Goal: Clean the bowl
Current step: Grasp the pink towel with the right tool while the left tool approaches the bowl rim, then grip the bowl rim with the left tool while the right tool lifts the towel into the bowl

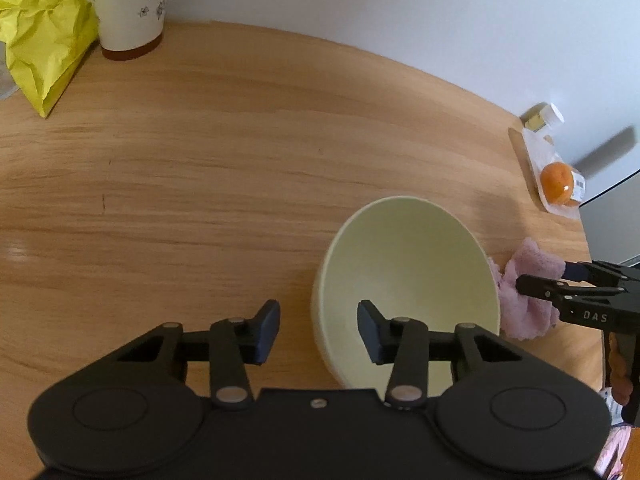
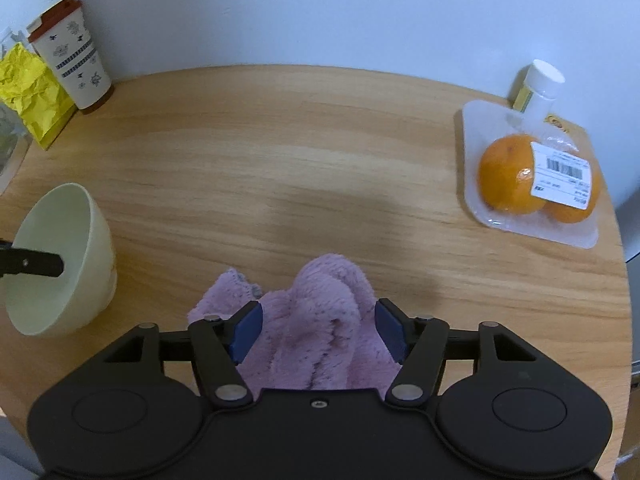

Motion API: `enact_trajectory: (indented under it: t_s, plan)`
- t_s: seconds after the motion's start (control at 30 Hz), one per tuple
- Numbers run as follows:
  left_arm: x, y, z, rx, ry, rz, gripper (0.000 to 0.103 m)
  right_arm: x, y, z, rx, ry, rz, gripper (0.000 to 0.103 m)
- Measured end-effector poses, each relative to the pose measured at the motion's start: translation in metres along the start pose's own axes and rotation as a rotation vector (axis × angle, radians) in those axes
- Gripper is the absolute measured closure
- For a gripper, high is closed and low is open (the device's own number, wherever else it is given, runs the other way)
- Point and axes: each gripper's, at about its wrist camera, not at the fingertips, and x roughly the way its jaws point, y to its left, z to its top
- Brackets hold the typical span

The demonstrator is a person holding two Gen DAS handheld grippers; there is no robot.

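On the wooden surface [image 1: 200, 160] the bowl [image 1: 404, 264] sat unwiped; the left gripper [image 1: 318, 330] straddled its near rim, jaws apart, while the right gripper [image 2: 318, 330] stood apart around the pink cloth [image 2: 320, 320], neither gripping yet.

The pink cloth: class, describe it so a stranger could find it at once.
On the round wooden table, look at the near edge, right of the pale green bowl. The pink cloth lies crumpled there between the right tongs, the only soft, fluffy thing on the table.
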Motion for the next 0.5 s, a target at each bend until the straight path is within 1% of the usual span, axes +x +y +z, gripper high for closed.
enact_trajectory:
  t_s: [0.03, 0.07, 0.1, 0.13, 0.17, 0.23, 0.27, 0.4, 0.47, 0.5]
  plan:
    - [0.002, 0.001, 0.000, -0.005, 0.010, -0.010, 0.061, 0.000, 0.000, -0.001, 0.000, 0.002, 0.006, 0.044]
    - [0.004, 0.003, 0.000, -0.010, 0.019, -0.024, 0.061, 0.000, 0.000, -0.001, 0.003, 0.005, 0.014, 0.050]
    - [0.005, 0.004, 0.000, -0.012, 0.027, -0.039, 0.061, 0.000, -0.001, -0.001, 0.011, 0.010, 0.022, 0.053]
    - [0.006, 0.005, 0.000, -0.021, 0.033, -0.078, 0.064, 0.000, -0.002, -0.001, 0.020, 0.016, 0.029, 0.055]
    - [0.006, 0.006, 0.000, -0.027, 0.032, -0.094, 0.064, 0.000, -0.003, -0.001, 0.033, 0.020, 0.035, 0.058]
    - [0.006, 0.007, 0.000, -0.025, 0.030, -0.074, 0.064, 0.001, -0.007, -0.002, 0.062, 0.022, 0.051, 0.069]
    - [0.007, 0.006, 0.001, -0.017, 0.036, -0.058, 0.064, 0.001, -0.009, -0.002, 0.079, 0.024, 0.055, 0.079]
    - [0.009, 0.006, 0.000, -0.003, 0.040, -0.057, 0.064, -0.003, -0.012, 0.001, 0.095, 0.028, 0.063, 0.085]
    - [0.010, 0.005, 0.000, 0.000, 0.040, -0.052, 0.071, -0.006, -0.012, 0.002, 0.088, 0.024, 0.066, 0.086]
    - [0.011, 0.005, 0.000, 0.004, 0.046, -0.053, 0.079, -0.007, -0.012, 0.003, 0.092, 0.022, 0.074, 0.087]
